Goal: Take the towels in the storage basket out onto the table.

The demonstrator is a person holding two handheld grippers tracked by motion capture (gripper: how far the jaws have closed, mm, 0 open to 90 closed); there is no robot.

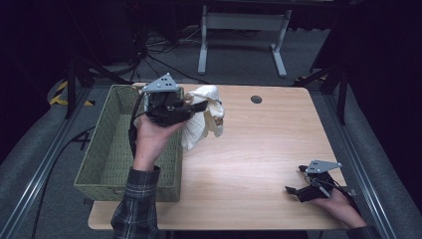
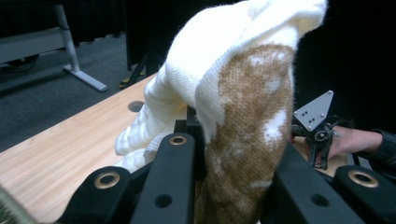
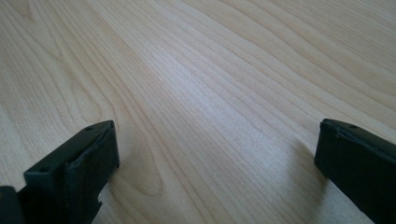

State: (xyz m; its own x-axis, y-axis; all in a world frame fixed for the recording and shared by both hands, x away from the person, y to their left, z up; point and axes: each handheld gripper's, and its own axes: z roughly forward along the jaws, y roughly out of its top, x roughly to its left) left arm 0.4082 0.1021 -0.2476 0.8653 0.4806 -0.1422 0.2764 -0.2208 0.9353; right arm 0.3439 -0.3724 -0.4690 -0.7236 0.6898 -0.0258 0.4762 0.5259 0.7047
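Observation:
A cream knitted garment [image 1: 204, 119] with a brown pattern hangs from my left gripper [image 1: 201, 106], which is shut on it above the right rim of a green woven basket [image 1: 107, 149]. In the left gripper view the cloth [image 2: 243, 93] is pinched between the two black jaws of my left gripper [image 2: 232, 144] and drapes over them. My right gripper [image 1: 293, 193] rests near the table's front right corner. The right gripper view shows its jaws wide apart, so my right gripper [image 3: 217, 154] is open over bare wood with nothing between them.
The basket stands on the left part of the light wooden table [image 1: 259, 149]. A round cable hole [image 1: 256, 99] sits near the far edge. Behind the table stand a white frame leg [image 1: 203, 45] and floor cables. The other hand's gripper [image 2: 317, 126] appears farther off.

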